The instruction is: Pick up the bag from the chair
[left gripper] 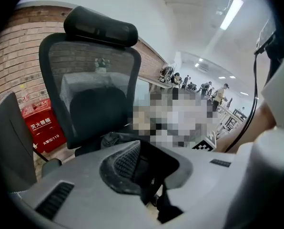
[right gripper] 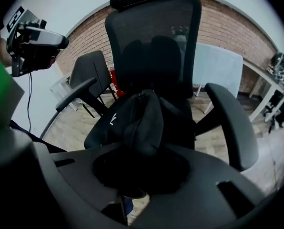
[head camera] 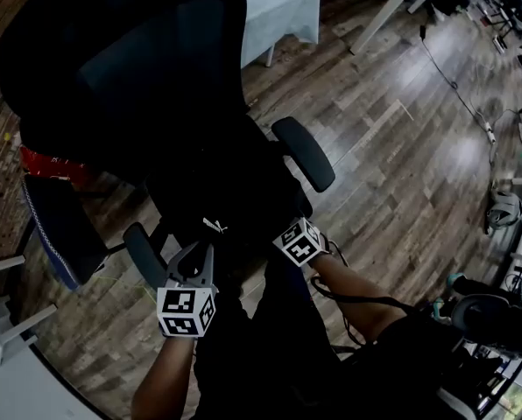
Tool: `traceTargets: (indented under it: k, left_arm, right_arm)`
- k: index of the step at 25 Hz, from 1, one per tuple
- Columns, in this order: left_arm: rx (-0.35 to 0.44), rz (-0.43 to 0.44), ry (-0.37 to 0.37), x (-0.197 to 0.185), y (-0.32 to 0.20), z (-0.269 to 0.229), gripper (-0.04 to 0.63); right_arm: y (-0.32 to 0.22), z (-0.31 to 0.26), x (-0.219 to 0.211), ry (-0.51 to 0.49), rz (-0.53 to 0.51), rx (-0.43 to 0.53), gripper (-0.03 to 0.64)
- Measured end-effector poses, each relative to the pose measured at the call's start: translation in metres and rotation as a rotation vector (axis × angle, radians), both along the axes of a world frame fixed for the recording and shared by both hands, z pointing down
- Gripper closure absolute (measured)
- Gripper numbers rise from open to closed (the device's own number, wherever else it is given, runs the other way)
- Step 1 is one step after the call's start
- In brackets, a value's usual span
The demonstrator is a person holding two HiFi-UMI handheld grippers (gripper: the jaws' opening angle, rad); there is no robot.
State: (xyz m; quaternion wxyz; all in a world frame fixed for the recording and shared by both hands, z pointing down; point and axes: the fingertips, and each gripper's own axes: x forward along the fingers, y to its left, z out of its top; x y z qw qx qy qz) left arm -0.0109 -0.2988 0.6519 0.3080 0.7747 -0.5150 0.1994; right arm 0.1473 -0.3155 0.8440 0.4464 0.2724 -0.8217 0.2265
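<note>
Right gripper view gives us the clearest look. The black bag (right gripper: 137, 120) sits bunched up on the seat of the office chair (right gripper: 154, 46). Its long ridge runs from the seat's front edge back toward the backrest, with the far end pointing at the backrest. Our right gripper (right gripper: 141, 168) has its fingers pinching the near end of that ridge. The left gripper (left gripper: 149, 175) fingers (left gripper: 123, 163) are clamped on a dark fold of the bag too. In the head view we've got both grippers near the seat's front edge, roughly between the armrests (head camera: 305, 151).
</note>
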Motion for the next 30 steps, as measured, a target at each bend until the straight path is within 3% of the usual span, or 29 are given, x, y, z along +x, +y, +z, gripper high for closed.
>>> traceTargets:
  k: [12, 22, 30]
  left_arm:
    - [0.105, 0.0, 0.043, -0.057, 0.011, -0.051, 0.572]
    - [0.218, 0.004, 0.077, -0.089, 0.014, -0.094, 0.58]
    - [0.322, 0.025, 0.1, -0.111, 0.01, -0.136, 0.581]
  right_arm:
    - [0.007, -0.099, -0.079, -0.103, 0.014, 0.095, 0.523]
    - [0.0, -0.175, -0.09, -0.108, 0.111, 0.183, 0.528]
    - [0.006, -0.259, -0.082, -0.179, 0.182, 0.311, 0.528]
